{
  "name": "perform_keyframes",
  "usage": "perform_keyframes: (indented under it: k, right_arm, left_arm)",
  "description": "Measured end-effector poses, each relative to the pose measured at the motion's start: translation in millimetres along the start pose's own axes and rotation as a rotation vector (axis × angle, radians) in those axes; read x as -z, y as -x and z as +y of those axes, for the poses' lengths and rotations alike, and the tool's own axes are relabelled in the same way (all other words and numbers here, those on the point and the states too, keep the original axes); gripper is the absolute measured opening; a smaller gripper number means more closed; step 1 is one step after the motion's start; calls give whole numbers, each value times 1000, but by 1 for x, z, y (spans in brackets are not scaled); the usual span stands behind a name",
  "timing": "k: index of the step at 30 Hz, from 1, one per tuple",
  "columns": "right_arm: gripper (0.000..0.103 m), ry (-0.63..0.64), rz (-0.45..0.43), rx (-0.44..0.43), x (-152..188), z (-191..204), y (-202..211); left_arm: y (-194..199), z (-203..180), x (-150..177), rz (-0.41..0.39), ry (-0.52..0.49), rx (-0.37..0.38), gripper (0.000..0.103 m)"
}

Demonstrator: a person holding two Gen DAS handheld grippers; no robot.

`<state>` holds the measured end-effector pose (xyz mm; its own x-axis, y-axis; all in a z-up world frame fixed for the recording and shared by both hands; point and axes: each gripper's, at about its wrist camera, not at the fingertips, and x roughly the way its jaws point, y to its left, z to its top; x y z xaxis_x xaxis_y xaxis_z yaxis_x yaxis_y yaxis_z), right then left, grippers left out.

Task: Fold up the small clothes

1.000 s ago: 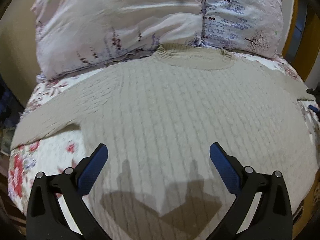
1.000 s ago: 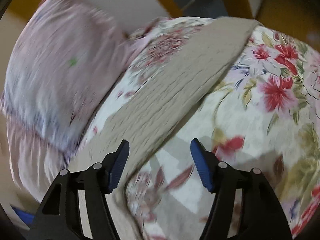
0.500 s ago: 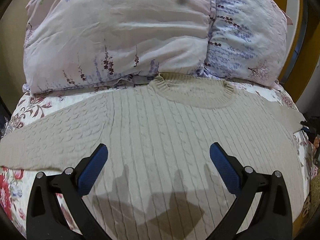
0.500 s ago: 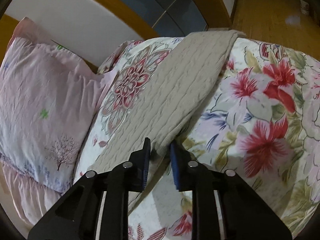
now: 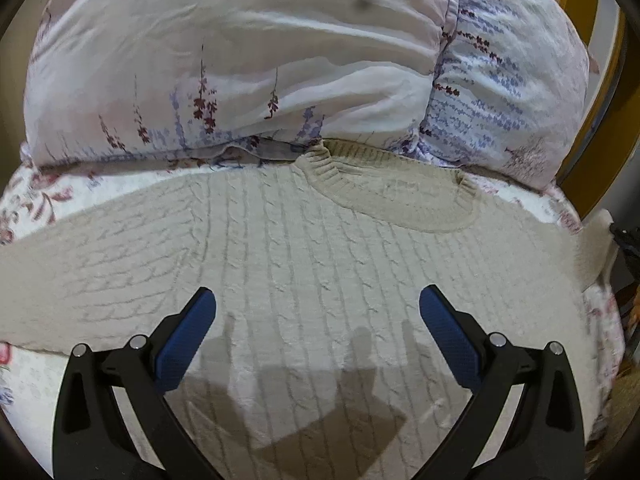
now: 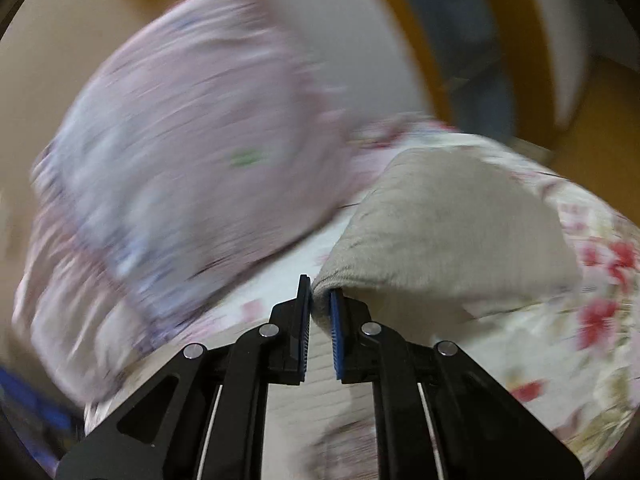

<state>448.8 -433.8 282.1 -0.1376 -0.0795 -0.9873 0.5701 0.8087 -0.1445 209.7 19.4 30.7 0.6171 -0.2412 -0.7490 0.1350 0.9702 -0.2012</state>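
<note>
Sweater: we see a beige cable-knit sweater (image 5: 320,280) spread flat, front up, on the bed; it fills the middle of the left wrist view, with its ribbed collar (image 5: 384,184) toward the top, touching the pillows.

Sleeves: one sleeve (image 5: 80,264) runs out to the left edge of that view. The other sleeve (image 6: 432,232) sits right of centre in the right wrist view, raised off the bedspread at its near end.

Left gripper: our left gripper (image 5: 318,316) hangs over the sweater's lower body with its jaws spread wide and nothing between them.

Right gripper: our right gripper (image 6: 320,300) is clenched on the edge of the sleeve, the cloth bunched between its blue pads (image 6: 335,320).

Handling: we judge the knit soft, thick and limp, fairly light. It will sag and stretch where lifted, and it is neither slippery nor fragile.

Where to hold: we would pinch edges, meaning cuff, shoulder seam or hem, since a flat middle gives the pads nothing to bite.

Around: two pale flowered pillows (image 5: 240,60) fill the top of the left wrist view. A flowered bedspread (image 6: 580,320) lies under everything, and a wooden bed frame (image 5: 580,20) shows at upper right.

In the way: the pillows crowd the collar, so we judge that a fold toward them has little room. The right wrist view is blurred, so finer detail there is unclear.
</note>
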Motion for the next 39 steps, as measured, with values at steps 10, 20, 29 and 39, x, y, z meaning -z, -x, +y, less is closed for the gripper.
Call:
perform_keyframes:
  k: [10,20,29,39]
  right_arm:
    - [10,266,403,-179,142,103,-66]
    - [52,-59,307,-157,113,56,-49]
    - [10,-22,131,92,80,61,-57]
    - [17,673,305,-252,179,237,-55]
  left_arm:
    - [6,12,7,-44,137,197,101]
    - [8,20,7,-25,157,249,101]
    - [14,37,9,-16,215,311,101]
    - [11,57,11,11,332,442,101]
